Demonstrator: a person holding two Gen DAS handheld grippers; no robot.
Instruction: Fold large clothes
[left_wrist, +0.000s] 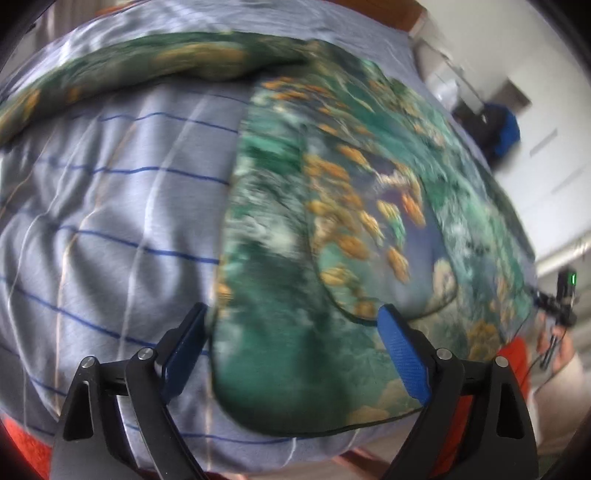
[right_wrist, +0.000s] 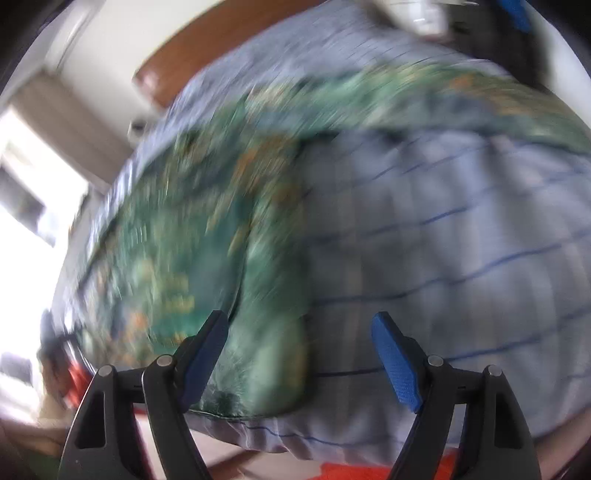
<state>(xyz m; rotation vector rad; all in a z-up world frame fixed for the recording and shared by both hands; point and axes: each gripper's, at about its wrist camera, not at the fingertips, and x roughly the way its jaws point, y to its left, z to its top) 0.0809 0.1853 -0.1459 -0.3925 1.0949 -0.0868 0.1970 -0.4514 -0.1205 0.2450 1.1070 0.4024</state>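
1. Left gripper (left_wrist: 295, 354): jaws apart above the near corner of the garment (left_wrist: 332, 221), nothing clamped
2. The green, orange-patterned garment lies spread on the striped sheet (left_wrist: 110, 221), one long part stretching along its far side
3. Right gripper (right_wrist: 301, 360): jaws apart over the garment's near end, gripping nothing; view blurred
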